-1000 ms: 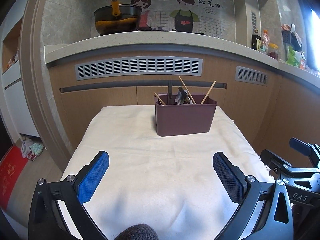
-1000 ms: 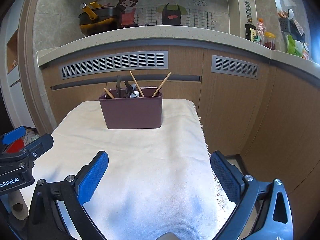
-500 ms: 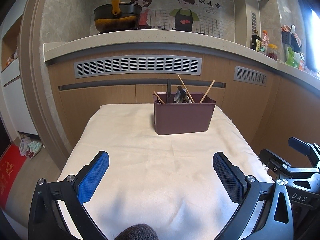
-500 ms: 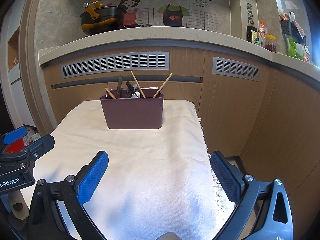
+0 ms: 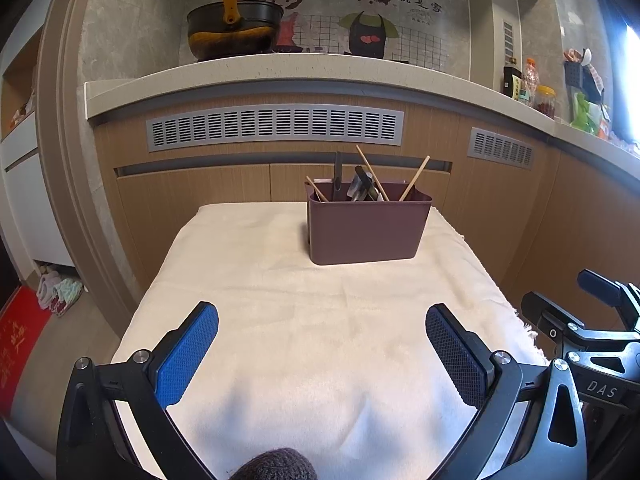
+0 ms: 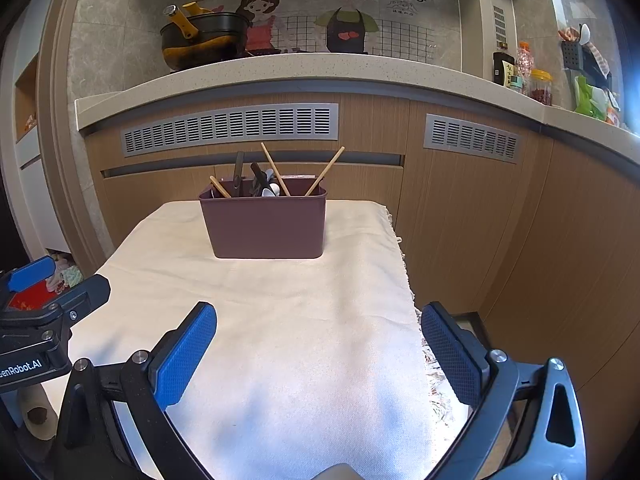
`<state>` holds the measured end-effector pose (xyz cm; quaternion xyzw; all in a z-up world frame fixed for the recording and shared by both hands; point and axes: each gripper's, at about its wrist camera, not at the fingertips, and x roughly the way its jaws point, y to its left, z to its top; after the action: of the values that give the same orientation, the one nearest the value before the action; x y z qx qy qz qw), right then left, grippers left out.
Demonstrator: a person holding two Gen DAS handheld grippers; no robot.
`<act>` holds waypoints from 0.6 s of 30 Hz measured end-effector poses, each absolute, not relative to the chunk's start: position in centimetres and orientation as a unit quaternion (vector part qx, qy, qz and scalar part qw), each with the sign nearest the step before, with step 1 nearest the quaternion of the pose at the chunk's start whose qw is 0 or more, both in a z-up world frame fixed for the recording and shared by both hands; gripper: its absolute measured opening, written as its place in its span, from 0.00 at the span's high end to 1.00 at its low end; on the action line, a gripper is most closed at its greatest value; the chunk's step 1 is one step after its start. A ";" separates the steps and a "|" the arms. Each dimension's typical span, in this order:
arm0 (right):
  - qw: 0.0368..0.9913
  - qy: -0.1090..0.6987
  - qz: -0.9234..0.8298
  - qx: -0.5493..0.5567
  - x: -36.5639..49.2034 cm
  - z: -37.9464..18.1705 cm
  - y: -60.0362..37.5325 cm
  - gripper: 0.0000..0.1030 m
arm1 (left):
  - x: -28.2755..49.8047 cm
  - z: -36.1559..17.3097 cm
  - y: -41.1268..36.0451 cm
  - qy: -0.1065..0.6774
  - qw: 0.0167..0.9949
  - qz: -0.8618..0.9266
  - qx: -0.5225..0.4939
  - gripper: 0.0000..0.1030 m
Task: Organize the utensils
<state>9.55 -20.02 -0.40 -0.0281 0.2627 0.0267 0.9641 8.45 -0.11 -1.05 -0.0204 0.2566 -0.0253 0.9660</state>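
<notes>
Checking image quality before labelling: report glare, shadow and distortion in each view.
Left wrist view: strong fisheye bends the countertop; window glare blows out the right edge; soft shadow on the cloth near the left gripper. Right wrist view: same bending and right-edge glare; the utensil holder is sharp, the right gripper is shadowed.

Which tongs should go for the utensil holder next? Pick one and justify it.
Right, marginally. The utensil holder sits nearly centred ahead of the right tongs; from the left tongs it lies off to the right. Both are open and empty.
</notes>
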 end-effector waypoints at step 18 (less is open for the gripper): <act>0.964 0.262 0.026 -0.028 9.8 -0.4 -20.0 0.01 | 8.7 -1.4 0.0 0.262 0.965 -0.021 -0.017 0.00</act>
<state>9.79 -19.99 -0.42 -0.0285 0.2624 0.0265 0.9642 8.69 0.04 -1.44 -0.0169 0.2621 -0.0210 0.9647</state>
